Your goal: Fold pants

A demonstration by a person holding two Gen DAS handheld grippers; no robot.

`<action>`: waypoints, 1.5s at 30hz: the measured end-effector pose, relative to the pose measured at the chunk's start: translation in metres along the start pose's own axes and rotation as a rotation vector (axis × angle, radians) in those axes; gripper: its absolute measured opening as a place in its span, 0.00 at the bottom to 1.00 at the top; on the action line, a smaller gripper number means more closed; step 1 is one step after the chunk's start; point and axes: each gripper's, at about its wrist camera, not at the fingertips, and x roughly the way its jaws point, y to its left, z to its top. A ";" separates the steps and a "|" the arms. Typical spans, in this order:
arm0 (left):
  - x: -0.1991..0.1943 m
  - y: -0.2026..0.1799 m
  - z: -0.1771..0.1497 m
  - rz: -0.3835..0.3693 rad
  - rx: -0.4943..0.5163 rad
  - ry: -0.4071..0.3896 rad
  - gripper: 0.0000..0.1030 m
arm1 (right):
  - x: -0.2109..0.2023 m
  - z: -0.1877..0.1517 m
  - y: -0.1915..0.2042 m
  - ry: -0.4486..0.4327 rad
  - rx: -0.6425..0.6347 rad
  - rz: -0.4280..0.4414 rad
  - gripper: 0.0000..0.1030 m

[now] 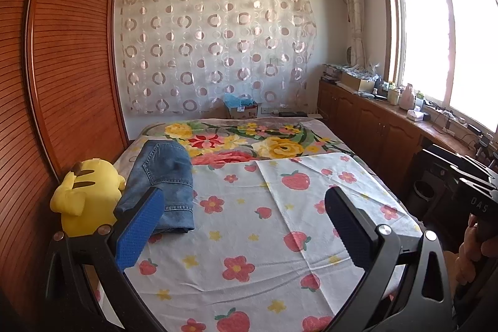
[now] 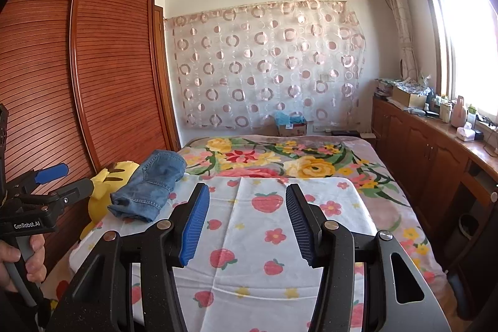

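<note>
Presently, both grippers hover above the near end of the bed with nothing between their fingers. The left gripper (image 1: pixel 246 213) stands spread wide; the right gripper (image 2: pixel 247 220) stands parted and empty.

Below them lies a strawberry-print sheet (image 1: pixel 249 238), creased but bare. Beyond it, at the left edge of the bed, the jeans (image 1: pixel 162 185) rest as a folded bundle, touching a yellow plush toy (image 1: pixel 87 195) that sits against the wardrobe (image 1: pixel 71 52). Farther back lies a floral blanket (image 2: pixel 280 157).

Risk: a reach toward the jeans could catch the toy or snag the loose sheet, because all three lie close together. A grip on only the top layer would likely undo the fold.

Appearance: the jeans are blue denim, compact, pocket stitching facing up, hems toward the viewer. The fold appears largely complete.
</note>
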 end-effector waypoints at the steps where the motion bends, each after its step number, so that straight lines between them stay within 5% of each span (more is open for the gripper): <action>1: 0.000 -0.001 0.000 0.000 0.000 -0.001 1.00 | 0.000 0.000 0.000 0.000 0.000 0.000 0.52; 45: -0.003 -0.005 -0.002 -0.005 -0.004 -0.004 1.00 | -0.001 0.001 -0.009 -0.014 -0.006 0.008 0.52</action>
